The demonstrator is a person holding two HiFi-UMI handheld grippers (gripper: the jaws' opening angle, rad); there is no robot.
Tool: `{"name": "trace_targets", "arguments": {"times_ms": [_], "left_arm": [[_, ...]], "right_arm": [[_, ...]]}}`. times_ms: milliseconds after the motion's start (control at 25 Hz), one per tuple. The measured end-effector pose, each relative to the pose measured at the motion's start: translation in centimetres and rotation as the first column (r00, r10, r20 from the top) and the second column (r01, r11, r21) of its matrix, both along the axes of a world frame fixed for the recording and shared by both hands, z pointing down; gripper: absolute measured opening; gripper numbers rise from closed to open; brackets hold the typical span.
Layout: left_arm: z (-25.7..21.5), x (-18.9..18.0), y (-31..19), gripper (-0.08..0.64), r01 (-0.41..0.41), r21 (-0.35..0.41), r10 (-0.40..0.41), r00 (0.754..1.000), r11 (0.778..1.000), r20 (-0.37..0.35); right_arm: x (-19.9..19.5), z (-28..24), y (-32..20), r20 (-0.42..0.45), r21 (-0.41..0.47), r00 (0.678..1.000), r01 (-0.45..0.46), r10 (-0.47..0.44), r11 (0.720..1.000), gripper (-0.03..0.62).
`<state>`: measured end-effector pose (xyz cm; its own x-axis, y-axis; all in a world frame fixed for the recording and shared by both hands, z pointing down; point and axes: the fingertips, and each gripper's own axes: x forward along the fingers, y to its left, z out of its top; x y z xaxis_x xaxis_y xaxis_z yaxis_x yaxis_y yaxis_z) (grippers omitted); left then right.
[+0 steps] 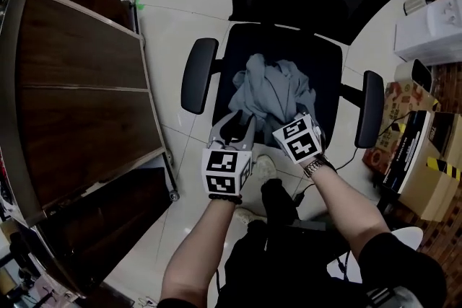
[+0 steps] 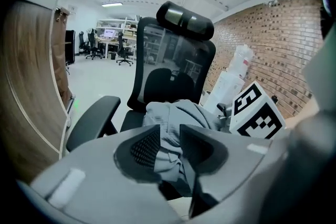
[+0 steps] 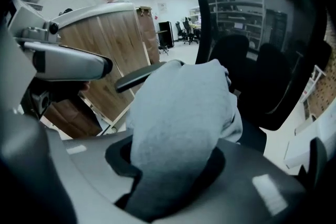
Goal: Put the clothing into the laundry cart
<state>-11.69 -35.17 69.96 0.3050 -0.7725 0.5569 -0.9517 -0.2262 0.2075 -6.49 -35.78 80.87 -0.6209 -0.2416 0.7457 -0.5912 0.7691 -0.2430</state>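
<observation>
Grey clothing lies bunched on the seat of a black office chair. Both grippers are at its near edge. In the head view my left gripper is on the cloth's front left, and my right gripper is on its front right. In the left gripper view, a fold of the clothing hangs pinched between the jaws of the left gripper. In the right gripper view, a thick roll of the clothing fills the jaws of the right gripper, which is shut on it. No laundry cart shows in any view.
The chair's armrests flank the seat, and its tall mesh back stands behind the cloth. A curved wooden counter runs along the left. Cardboard boxes and a white unit stand at the right. My legs are below.
</observation>
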Motion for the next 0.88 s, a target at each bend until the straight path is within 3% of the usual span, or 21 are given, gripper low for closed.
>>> {"name": "trace_targets", "arguments": {"times_ms": [280,560,720,880], "left_arm": [[-8.9,-2.2,5.2,0.117,0.08,0.11,-0.081,0.997,0.991,0.006],[-19.6,-5.1,12.9,0.117,0.182,0.244,-0.192,0.981,0.952,0.017],[-24.2,-6.7,20.3,0.117,0.257,0.313,-0.278,0.96,0.914,0.024],[-25.0,-7.8,30.2,0.117,0.344,0.393,-0.383,0.923,0.853,0.023]], "right_arm": [[-1.8,-11.3,3.8,0.063,0.123,0.996,0.057,-0.065,0.991,0.158],[-3.9,-23.7,10.4,0.146,0.255,0.976,0.124,-0.165,0.959,0.158],[-5.7,-31.0,16.6,0.199,0.356,0.944,0.181,-0.263,0.917,0.158],[-7.1,-32.6,25.4,0.231,0.436,0.893,0.261,-0.387,0.861,0.158]]}}
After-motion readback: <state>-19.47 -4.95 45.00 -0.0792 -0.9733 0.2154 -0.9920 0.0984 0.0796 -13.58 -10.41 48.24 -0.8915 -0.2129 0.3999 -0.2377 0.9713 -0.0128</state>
